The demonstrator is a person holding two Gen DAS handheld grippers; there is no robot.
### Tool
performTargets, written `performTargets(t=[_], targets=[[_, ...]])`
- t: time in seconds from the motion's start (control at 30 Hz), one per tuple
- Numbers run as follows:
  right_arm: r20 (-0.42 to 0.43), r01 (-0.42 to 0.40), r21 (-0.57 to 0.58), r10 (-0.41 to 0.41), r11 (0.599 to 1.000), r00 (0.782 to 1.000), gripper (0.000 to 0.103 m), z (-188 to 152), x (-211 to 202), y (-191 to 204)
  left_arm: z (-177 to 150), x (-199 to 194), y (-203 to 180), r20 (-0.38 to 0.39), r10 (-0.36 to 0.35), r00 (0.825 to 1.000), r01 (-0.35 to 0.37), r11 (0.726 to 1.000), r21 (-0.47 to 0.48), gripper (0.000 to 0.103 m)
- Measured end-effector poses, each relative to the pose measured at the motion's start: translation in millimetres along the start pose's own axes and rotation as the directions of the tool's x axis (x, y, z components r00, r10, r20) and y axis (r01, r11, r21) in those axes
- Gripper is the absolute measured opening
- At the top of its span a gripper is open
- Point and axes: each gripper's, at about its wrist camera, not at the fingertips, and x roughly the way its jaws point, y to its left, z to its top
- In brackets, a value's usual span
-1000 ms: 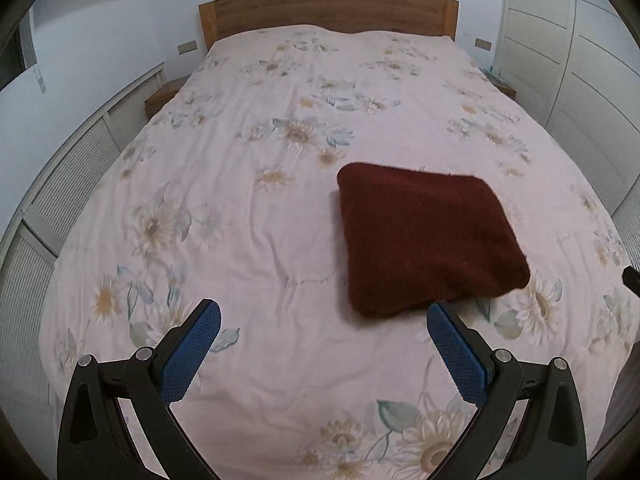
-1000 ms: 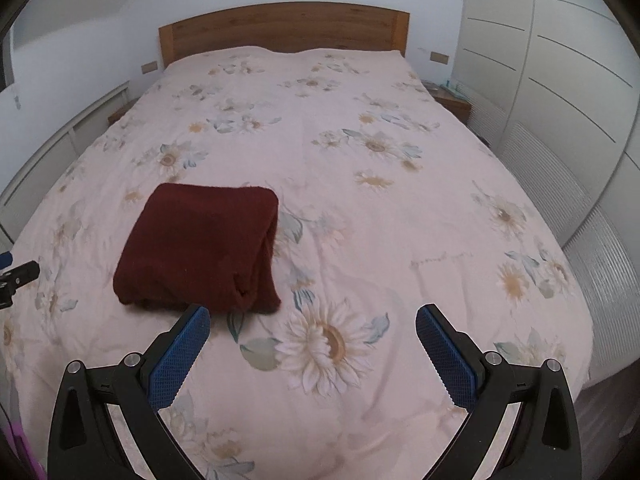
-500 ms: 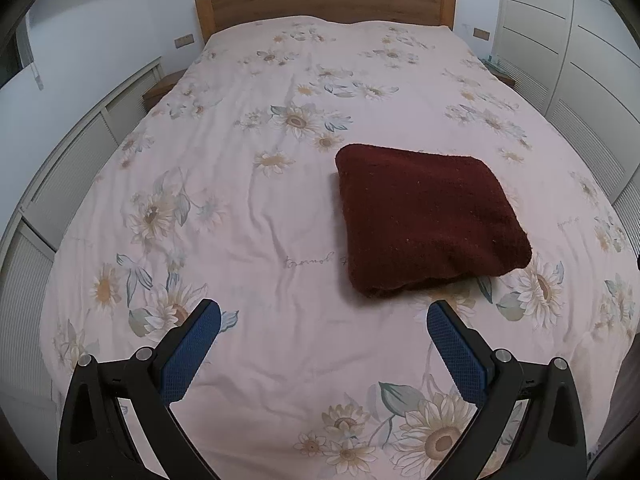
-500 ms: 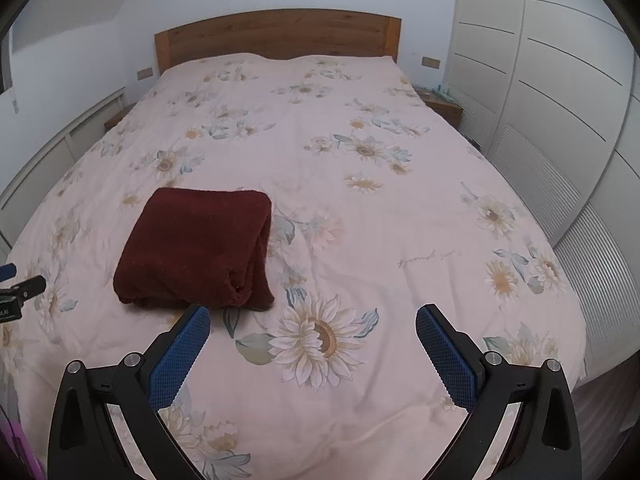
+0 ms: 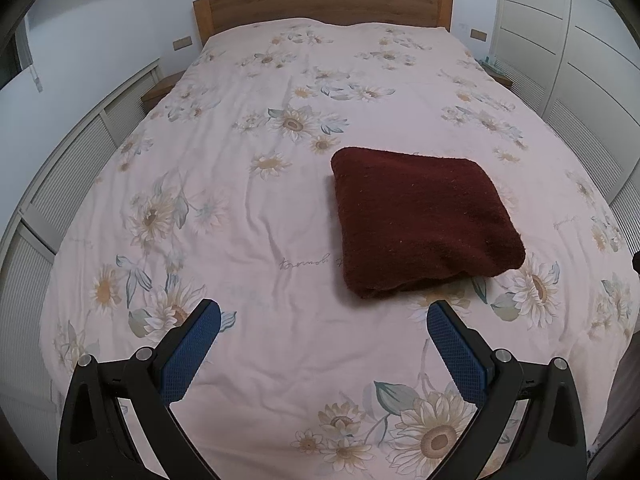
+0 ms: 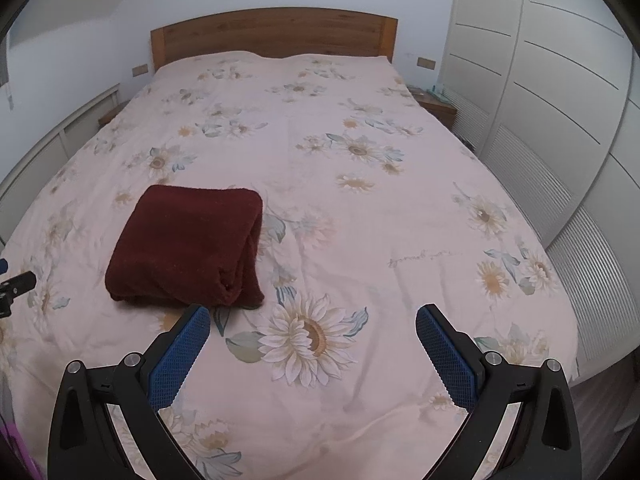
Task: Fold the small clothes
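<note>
Both grippers, left (image 5: 319, 314) and right (image 6: 313, 317), low in frame, fingers wide apart, holding nothing; beyond, folded maroon cloth (image 5: 422, 222) flat on floral bedspread (image 5: 248, 208), mid-frame; wooden headboard (image 5: 322, 4) at top

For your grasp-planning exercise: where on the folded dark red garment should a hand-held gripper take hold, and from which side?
Grip the folded dark red garment at its near right corner, where the stacked layers show as an open edge. Come in low from the right hand-held gripper side, jaws above and below, since that thick edge faces it.
</note>
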Motion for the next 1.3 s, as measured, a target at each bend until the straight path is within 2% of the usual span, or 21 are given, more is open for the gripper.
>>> performTargets(t=[1.3], targets=[[-0.042,-0.008,0.006,0.008,1.000,0.999,0.103,-6.5,5.5,2.5,-0.3,-2.2,-1.9,-0.006,-0.008,1.000,0.008,1.000,0.017,0.102]])
